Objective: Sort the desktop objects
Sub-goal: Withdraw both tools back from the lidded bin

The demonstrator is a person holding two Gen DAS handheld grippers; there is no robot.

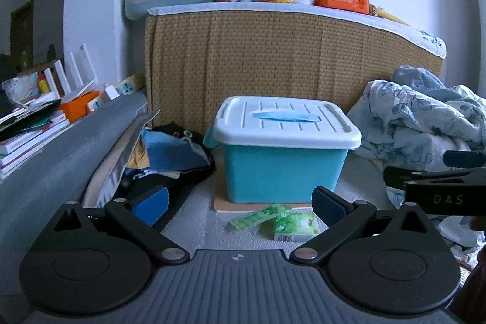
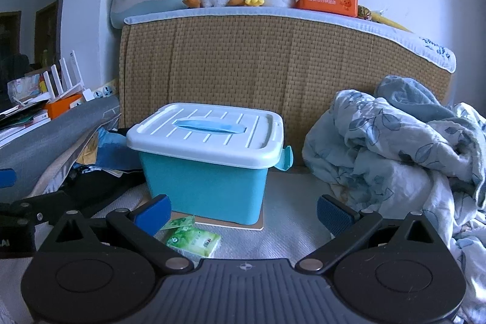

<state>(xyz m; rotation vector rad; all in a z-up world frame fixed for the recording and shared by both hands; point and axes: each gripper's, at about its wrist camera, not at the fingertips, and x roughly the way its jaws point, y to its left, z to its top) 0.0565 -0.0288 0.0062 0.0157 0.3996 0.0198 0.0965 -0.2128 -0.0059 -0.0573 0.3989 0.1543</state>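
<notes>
Turquoise plastic, capped by a white lid, marks the storage box (image 1: 284, 148) seen at the centre of both views, set on a thin board. A green tissue pack (image 1: 296, 228) and a green sachet (image 1: 258, 216) are seen lying just in front of it, low in the frame. The left gripper (image 1: 240, 202) and the right gripper (image 2: 244, 213) are held wide open, nothing between their blue pads. A crumpled floral quilt (image 2: 395, 154) is heaped at right, before a woven headboard (image 1: 273, 56).

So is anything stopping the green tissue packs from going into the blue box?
Yes. The white lid is shut on the blue box, so it blocks the way in. Both green tissue packs lie on the surface just in front, and nothing sits between them and the open grippers.
</notes>
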